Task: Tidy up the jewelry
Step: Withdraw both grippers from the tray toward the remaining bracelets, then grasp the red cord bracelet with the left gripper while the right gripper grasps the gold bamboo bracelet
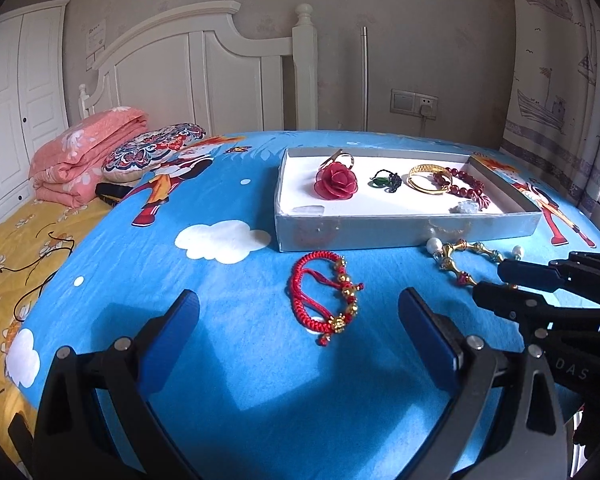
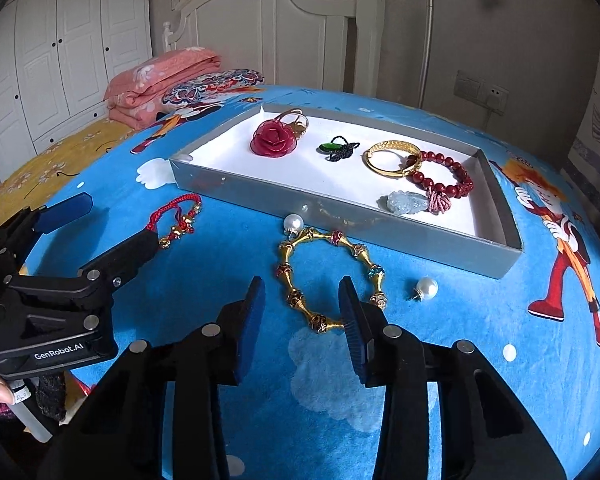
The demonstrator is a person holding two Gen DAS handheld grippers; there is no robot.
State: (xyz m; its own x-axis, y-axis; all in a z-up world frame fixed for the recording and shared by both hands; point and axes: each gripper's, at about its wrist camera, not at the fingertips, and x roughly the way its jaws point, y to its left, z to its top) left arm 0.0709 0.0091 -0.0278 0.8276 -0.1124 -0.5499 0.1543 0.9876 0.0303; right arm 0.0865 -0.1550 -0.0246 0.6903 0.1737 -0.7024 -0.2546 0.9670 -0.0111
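A soft blue cloth [image 2: 228,272] with cartoon clouds and a red-suited figure covers the round bench. On it sits a shallow grey cardboard tray [image 2: 340,216] with a flat white floor.

Inside the tray lie a red rose [image 2: 274,139] made of thin, see-through petals, a shiny gold ring [image 2: 298,120] behind it, a small green stone on a black knot [image 2: 338,148], a smooth gold bangle [image 2: 392,158], a bracelet of round dark-red beads [image 2: 446,178] with a pink knotted tassel, and a pale, cloudy carved stone [image 2: 404,202].

Outside the tray, on the cloth just in front of its grey wall, lies a gold bracelet [image 2: 328,276] made of little cone-shaped links with red and blue beads between them. A round white pearl [image 2: 293,222] sits at its far end, and a second pearl [image 2: 426,289] lies a bit off to the right. To the left is a red braided cord bracelet [image 1: 326,296] with tiny gold flower charms.

The right tongs [image 2: 302,304] have flat blue ridged pads on black arms. They stand fairly narrow around the near part of the gold bracelet; the right pad touches a gold link, the left pad is apart from it, so nothing is held.

The left tongs [image 1: 300,316] stand wide above the cloth, beside the red cord bracelet, holding nothing.

Behind are a folded pink quilt [image 1: 84,156] and a patterned round cushion [image 1: 152,152] on a yellow bed.
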